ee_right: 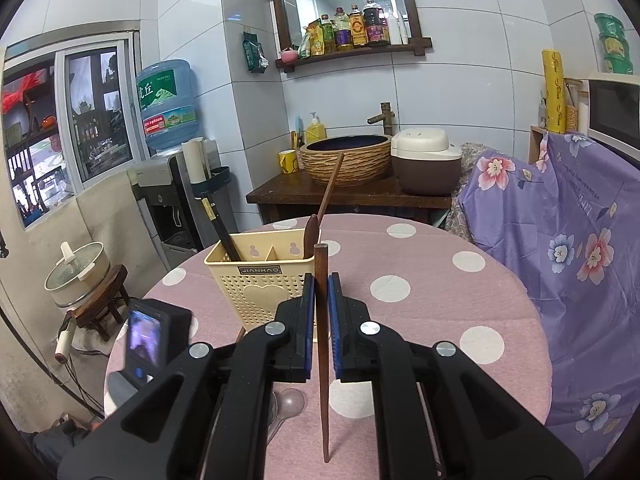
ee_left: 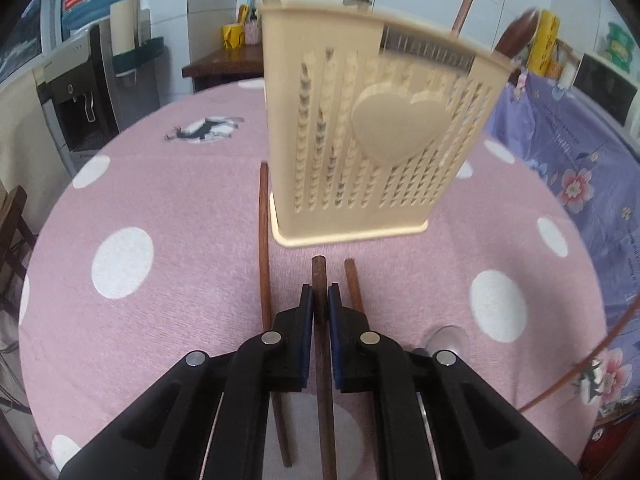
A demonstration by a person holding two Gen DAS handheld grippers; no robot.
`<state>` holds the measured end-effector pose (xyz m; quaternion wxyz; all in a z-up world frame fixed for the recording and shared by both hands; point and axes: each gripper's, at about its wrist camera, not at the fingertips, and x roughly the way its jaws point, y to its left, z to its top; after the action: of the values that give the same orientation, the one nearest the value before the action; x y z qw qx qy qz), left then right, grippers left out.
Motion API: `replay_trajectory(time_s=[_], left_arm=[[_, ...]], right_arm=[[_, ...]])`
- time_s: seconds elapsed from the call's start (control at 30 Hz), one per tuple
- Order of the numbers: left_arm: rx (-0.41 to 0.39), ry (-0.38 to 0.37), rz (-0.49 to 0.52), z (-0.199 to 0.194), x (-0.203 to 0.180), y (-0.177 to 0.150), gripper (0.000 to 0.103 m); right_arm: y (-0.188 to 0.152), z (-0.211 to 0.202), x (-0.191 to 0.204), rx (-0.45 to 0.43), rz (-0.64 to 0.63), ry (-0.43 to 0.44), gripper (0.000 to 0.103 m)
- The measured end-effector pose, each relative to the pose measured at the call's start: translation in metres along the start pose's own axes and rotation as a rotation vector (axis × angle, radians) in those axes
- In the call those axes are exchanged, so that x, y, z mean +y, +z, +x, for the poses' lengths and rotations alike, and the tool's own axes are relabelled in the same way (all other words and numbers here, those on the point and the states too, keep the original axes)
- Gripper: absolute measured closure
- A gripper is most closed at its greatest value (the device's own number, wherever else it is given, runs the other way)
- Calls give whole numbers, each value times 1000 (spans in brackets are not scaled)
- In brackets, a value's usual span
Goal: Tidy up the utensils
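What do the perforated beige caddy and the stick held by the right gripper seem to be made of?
The perforated beige utensil caddy looks like moulded plastic with a matte finish: uniform colour, punched hole grid, raised heart. The dark brown chopstick in the right gripper looks like wood, smooth and possibly lacquered, though the grain is unclear.

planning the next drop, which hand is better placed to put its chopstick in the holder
Right, probably. The right gripper holds its chopstick upright above the holder's open top; the left gripper is low, facing its side.
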<state>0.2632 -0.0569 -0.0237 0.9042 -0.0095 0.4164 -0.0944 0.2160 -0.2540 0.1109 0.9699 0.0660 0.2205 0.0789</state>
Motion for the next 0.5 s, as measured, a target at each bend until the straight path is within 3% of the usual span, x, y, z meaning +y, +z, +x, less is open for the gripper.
replay_trajectory(time_s=[0.17, 0.3, 0.5], left_arm=[[-136, -88, -36, -68, 13, 13, 94], [-272, -98, -25, -125, 21, 21, 94], [-321, -91, -20, -139, 26, 27, 94]], right_arm=[[-1, -4, -3, -5, 6, 2, 95], [-2, -7, -5, -7, 10, 2, 95], [-2, -8, -6, -6, 13, 0, 95]])
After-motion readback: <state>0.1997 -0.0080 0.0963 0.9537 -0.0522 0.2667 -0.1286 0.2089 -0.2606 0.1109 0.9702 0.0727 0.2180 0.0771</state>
